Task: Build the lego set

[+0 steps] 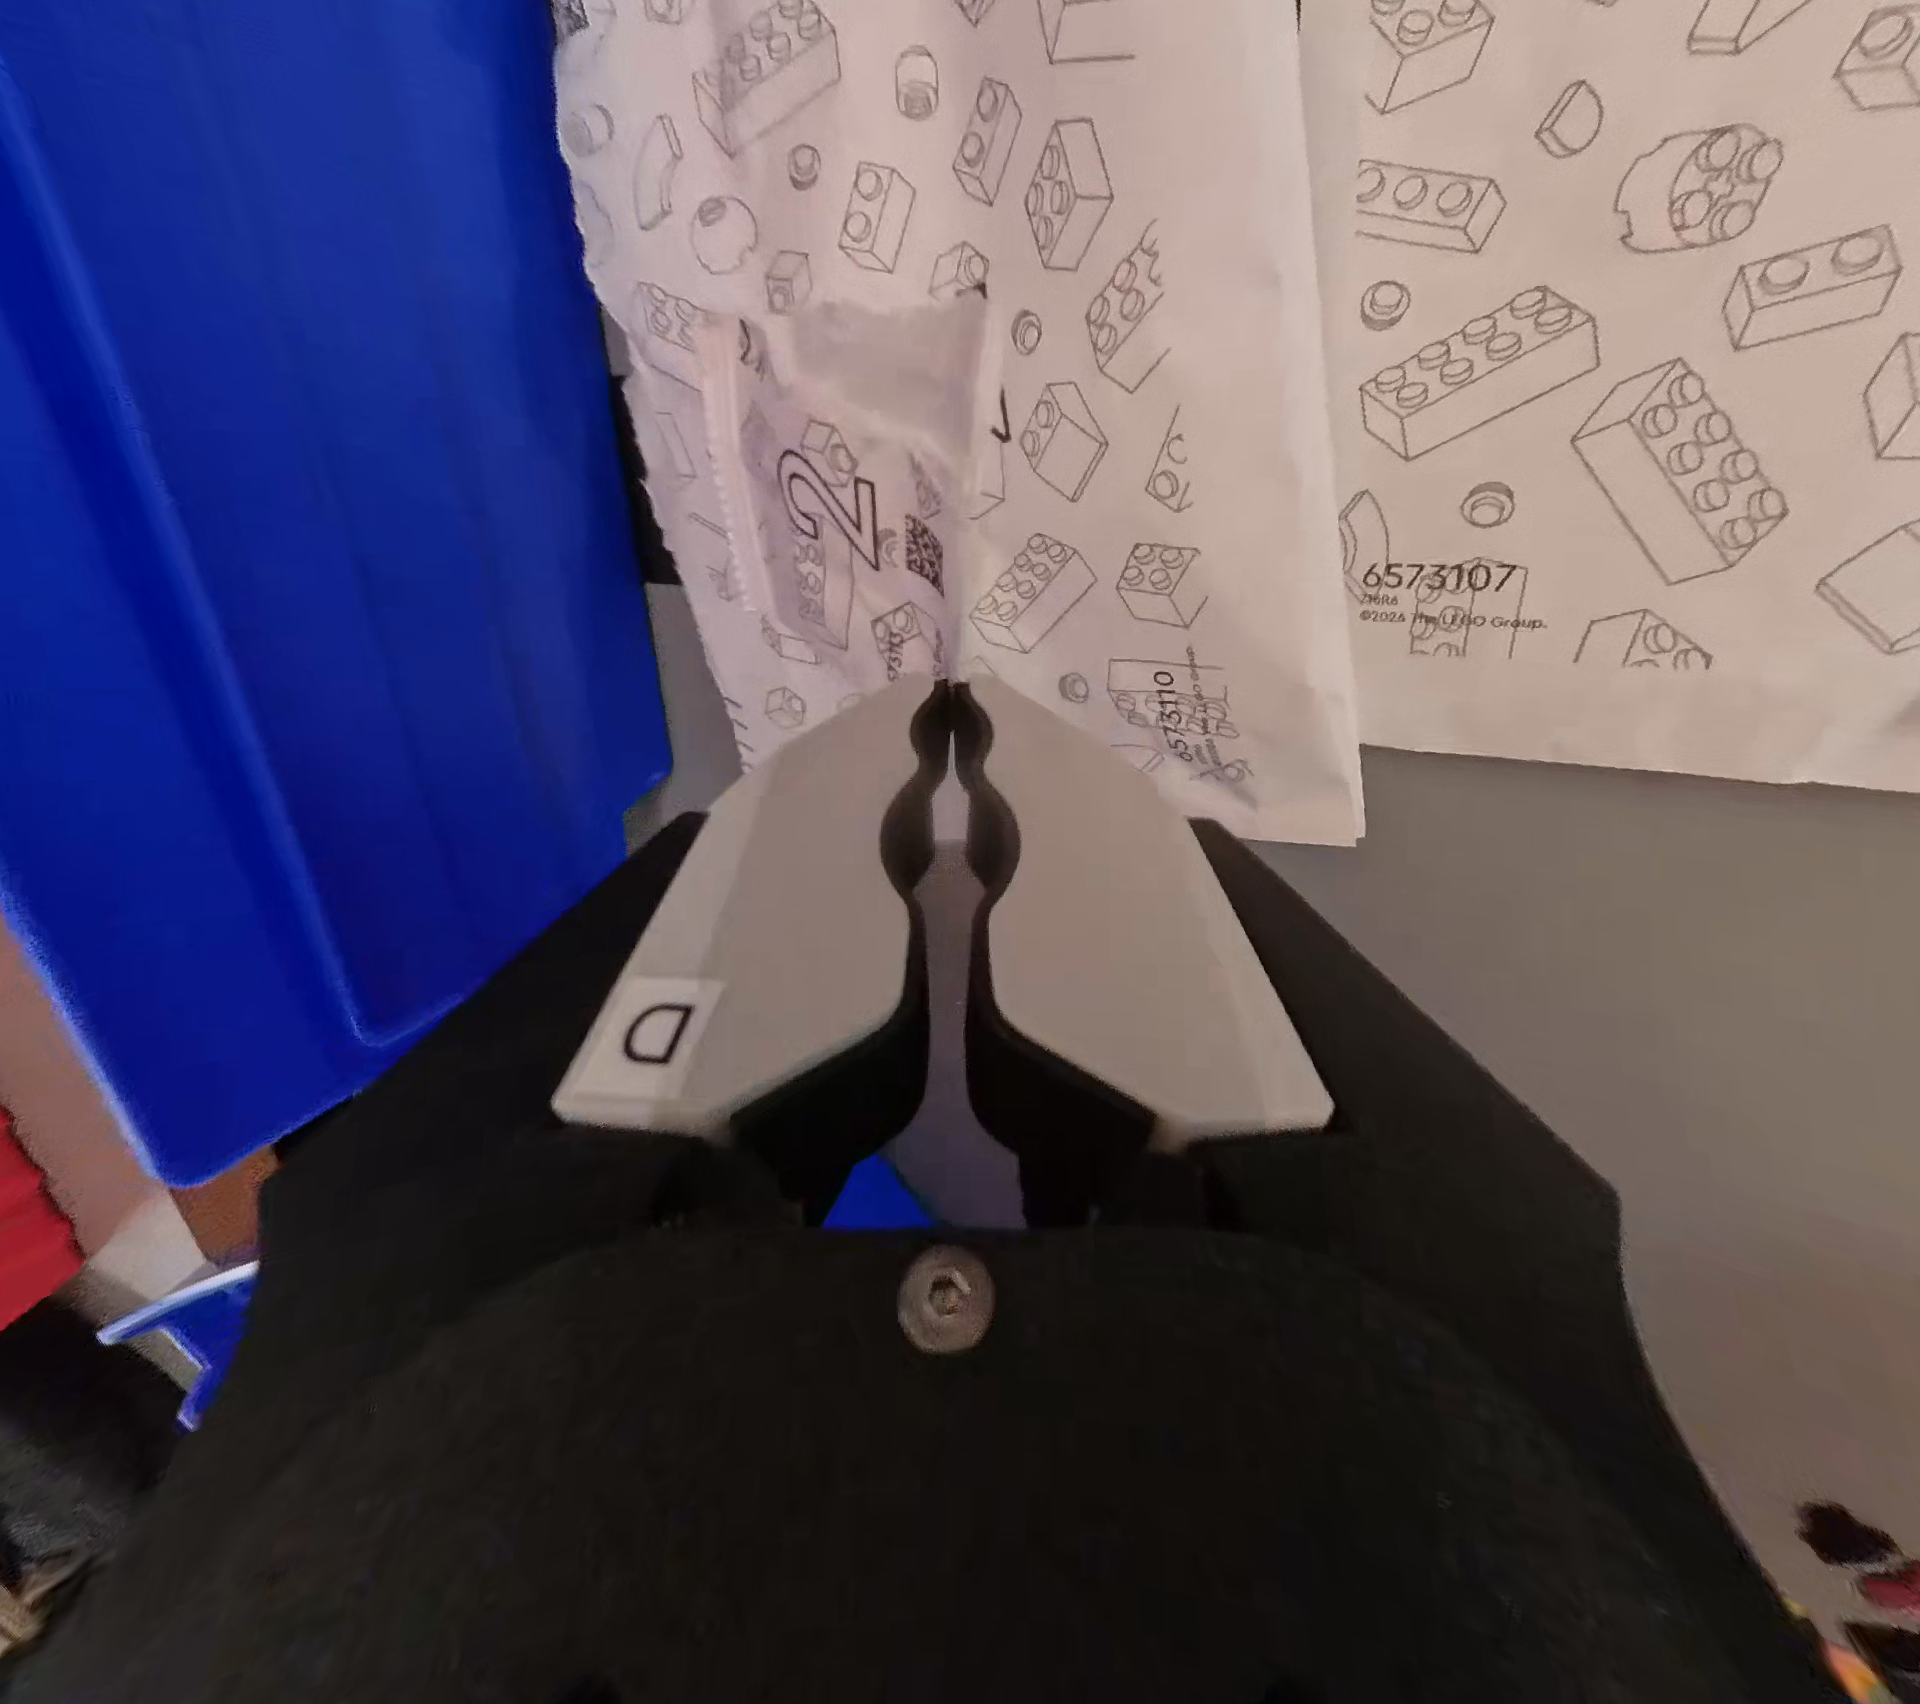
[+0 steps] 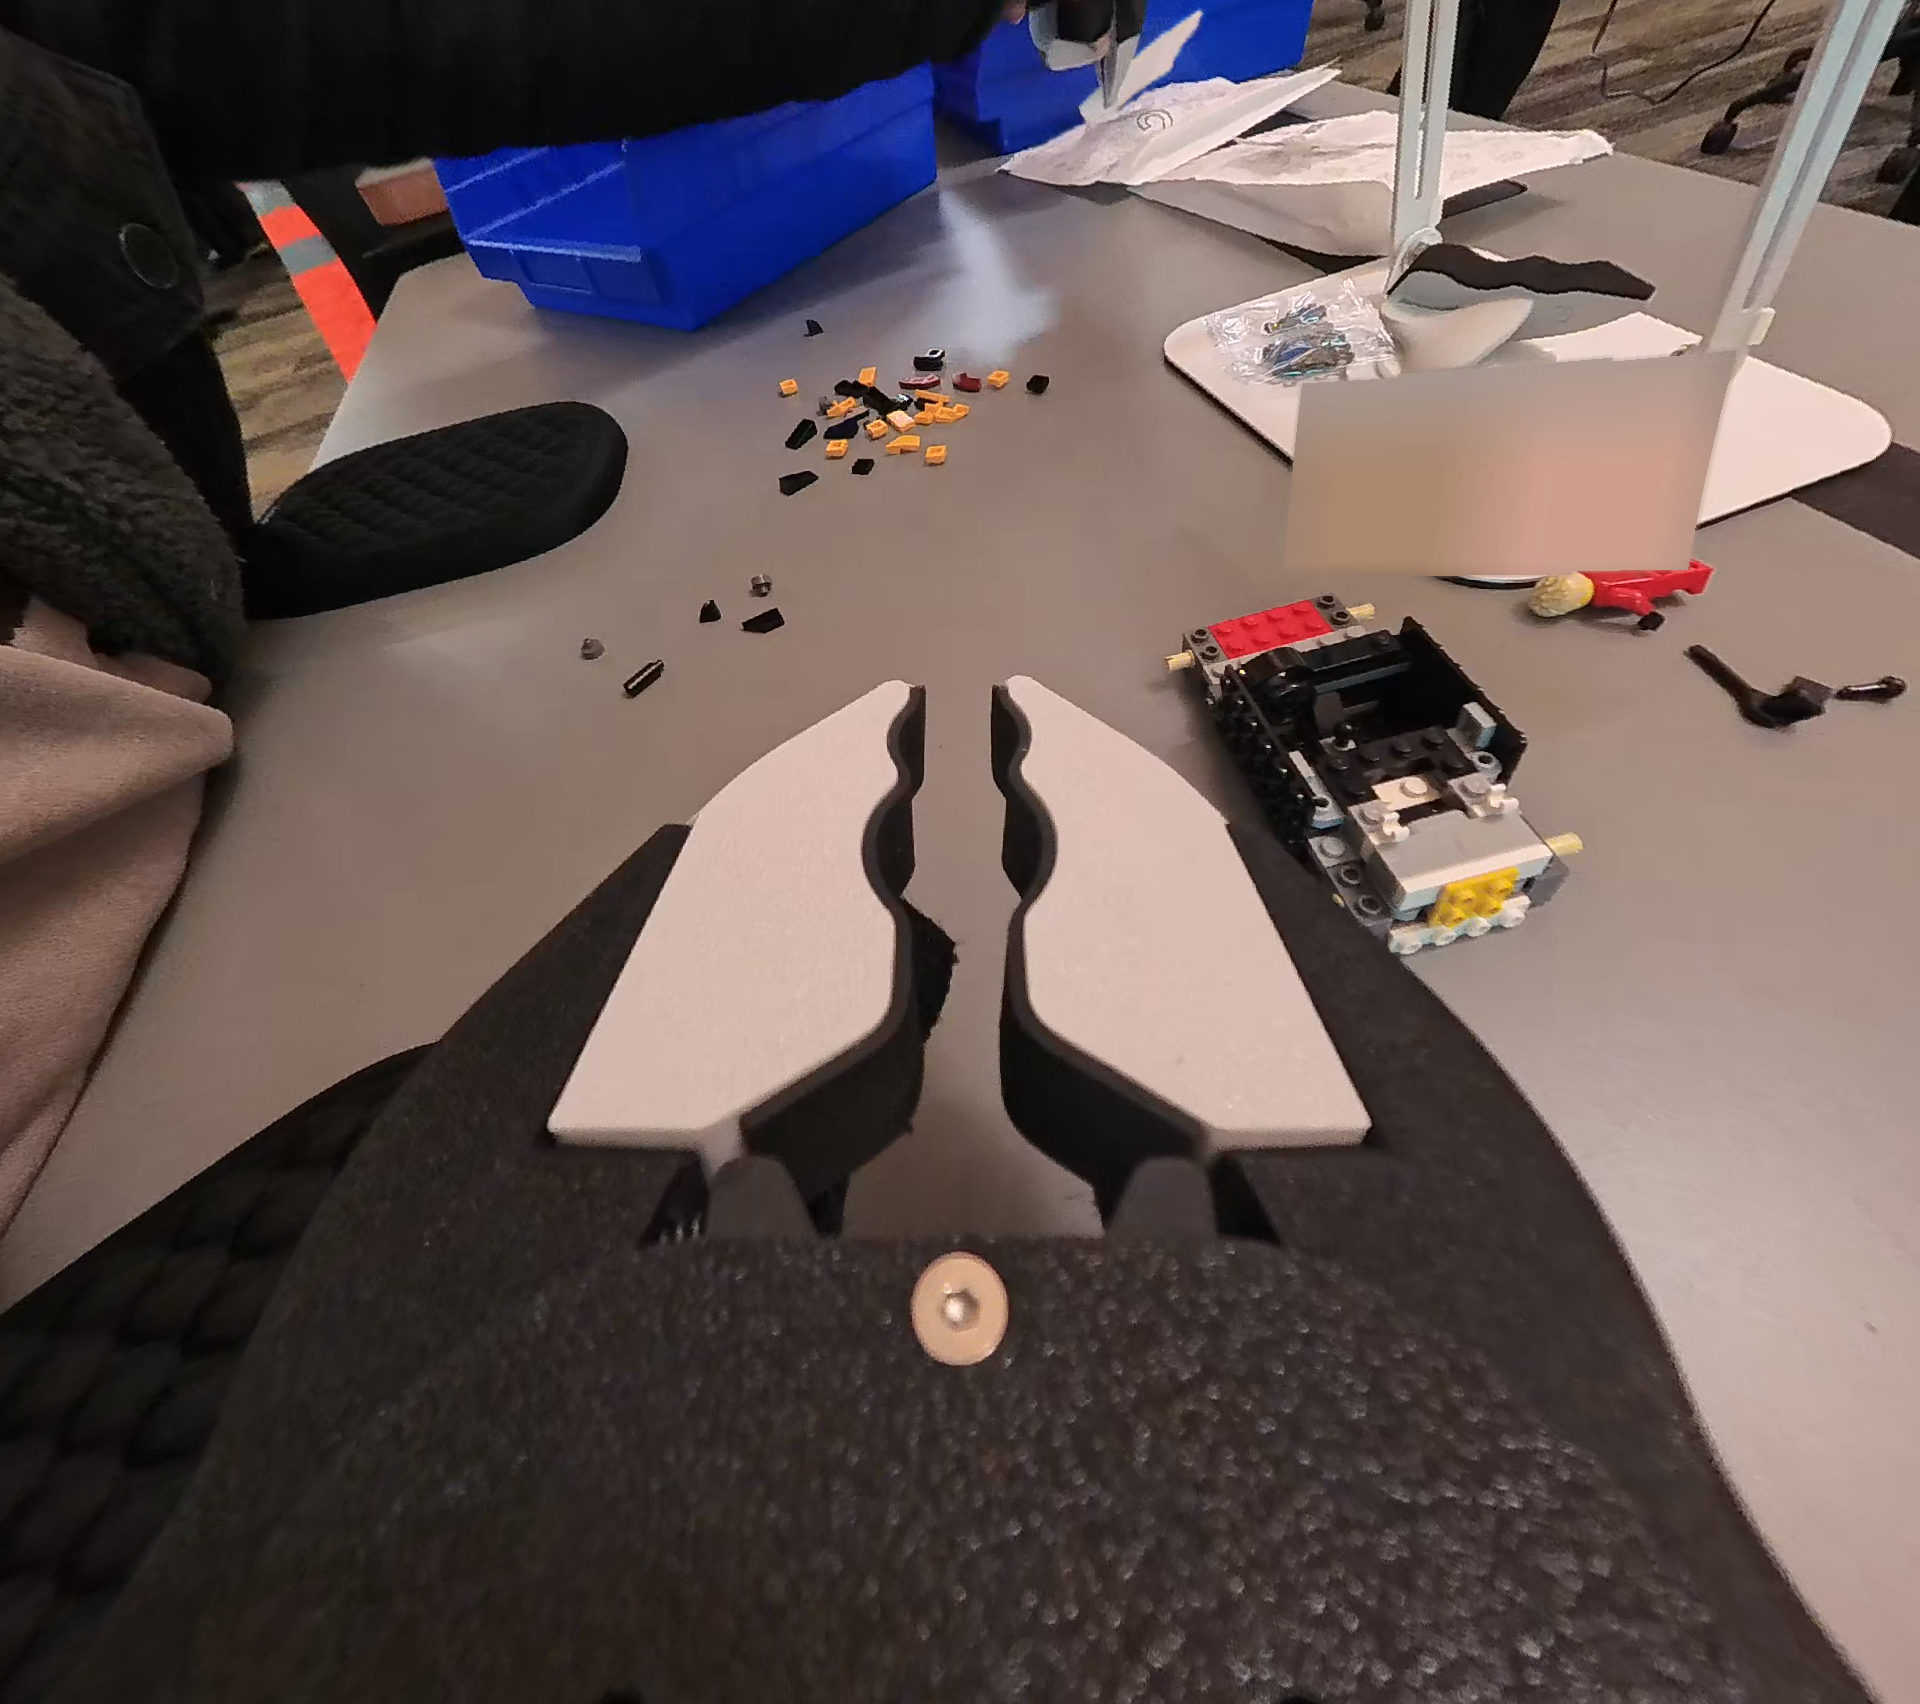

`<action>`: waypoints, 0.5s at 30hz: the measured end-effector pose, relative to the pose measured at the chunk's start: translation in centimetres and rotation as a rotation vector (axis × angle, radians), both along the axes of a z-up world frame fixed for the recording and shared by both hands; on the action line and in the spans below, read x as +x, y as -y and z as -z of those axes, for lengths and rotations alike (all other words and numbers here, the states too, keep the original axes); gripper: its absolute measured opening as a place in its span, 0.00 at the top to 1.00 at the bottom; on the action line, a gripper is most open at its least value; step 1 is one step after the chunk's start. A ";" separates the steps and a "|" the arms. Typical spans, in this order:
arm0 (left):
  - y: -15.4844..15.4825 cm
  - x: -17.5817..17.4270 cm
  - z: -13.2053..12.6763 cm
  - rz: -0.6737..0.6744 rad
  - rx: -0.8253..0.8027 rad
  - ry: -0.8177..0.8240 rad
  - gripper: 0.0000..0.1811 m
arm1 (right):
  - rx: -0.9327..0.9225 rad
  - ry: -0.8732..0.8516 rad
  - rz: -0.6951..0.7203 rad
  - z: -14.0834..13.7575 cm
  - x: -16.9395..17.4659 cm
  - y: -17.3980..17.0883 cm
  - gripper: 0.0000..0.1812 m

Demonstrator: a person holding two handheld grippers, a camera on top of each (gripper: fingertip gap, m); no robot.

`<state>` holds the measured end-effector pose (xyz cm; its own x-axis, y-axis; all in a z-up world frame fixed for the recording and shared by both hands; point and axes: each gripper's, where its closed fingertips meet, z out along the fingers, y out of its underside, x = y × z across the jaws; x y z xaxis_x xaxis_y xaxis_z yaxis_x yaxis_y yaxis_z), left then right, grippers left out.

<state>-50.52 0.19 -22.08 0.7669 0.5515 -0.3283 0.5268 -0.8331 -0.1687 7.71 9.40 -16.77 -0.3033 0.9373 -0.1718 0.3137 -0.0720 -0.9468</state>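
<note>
My left gripper (image 1: pixel 951 698) is shut on the torn edge of a white paper parts bag (image 1: pixel 935 220) printed with brick outlines, beside a blue bin (image 1: pixel 291 407). The right wrist view shows that gripper (image 2: pixel 1112 80) far off, holding the bag (image 2: pixel 1153 116) up from the table. My right gripper (image 2: pixel 958 693) is open and empty, low over the grey table (image 2: pixel 1039 532). A half-built black and grey model (image 2: pixel 1371 771) with red and yellow bricks lies to its right. A pile of small orange and black pieces (image 2: pixel 894 413) lies ahead.
A second printed paper bag (image 1: pixel 1642 252) lies right of the held one. Two blue bins (image 2: pixel 707 200) stand at the back left. A white stand base (image 2: pixel 1766 428) holds a clear parts bag (image 2: pixel 1299 340). A red piece (image 2: pixel 1642 586), a black part (image 2: pixel 1766 698) and a black pad (image 2: pixel 436 501) lie on the table.
</note>
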 end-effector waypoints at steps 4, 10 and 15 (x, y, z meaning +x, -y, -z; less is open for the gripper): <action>-1.2 1.2 0.5 -0.071 0.076 0.146 0.98 | -0.003 0.003 0.004 0.1 0.0 -0.1 0.93; -2.9 2.8 -0.9 -0.046 0.277 0.212 0.84 | -0.019 0.003 0.006 0.3 0.1 -0.3 0.94; -2.5 4.0 -2.8 0.086 0.336 0.109 0.78 | -0.003 0.000 -0.004 0.1 0.1 0.1 0.94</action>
